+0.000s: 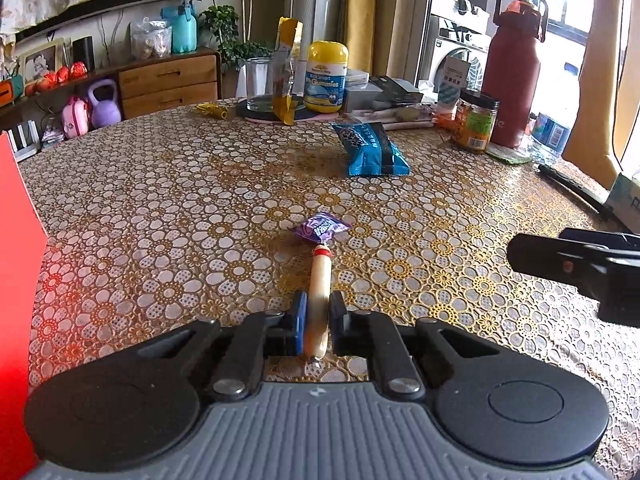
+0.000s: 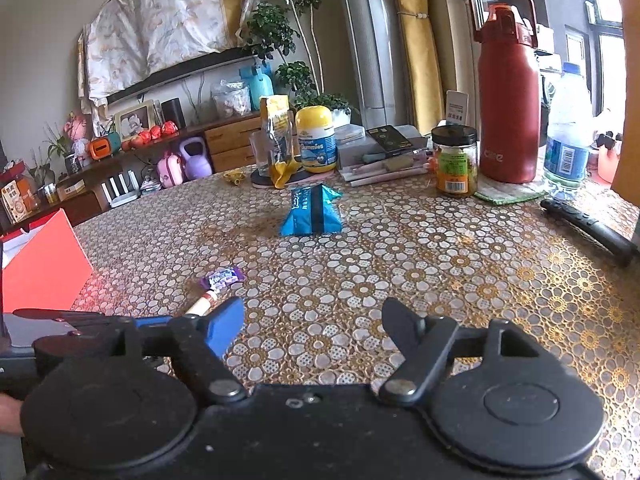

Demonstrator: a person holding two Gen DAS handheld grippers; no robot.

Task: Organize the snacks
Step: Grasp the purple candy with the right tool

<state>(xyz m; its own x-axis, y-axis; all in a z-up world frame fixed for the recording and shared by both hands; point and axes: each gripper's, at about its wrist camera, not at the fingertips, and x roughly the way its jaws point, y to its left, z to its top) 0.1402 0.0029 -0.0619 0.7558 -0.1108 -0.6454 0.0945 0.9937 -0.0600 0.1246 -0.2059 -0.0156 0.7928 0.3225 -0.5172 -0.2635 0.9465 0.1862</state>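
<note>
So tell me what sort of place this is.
Most likely a home living or dining room: a table with a floral lace cloth, a wooden sideboard holding a framed photo, and a washing machine behind.

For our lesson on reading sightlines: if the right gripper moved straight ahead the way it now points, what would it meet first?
Probably the blue snack bag; the tablecloth between it and the open right gripper looks bare, though depth is uncertain.
</note>
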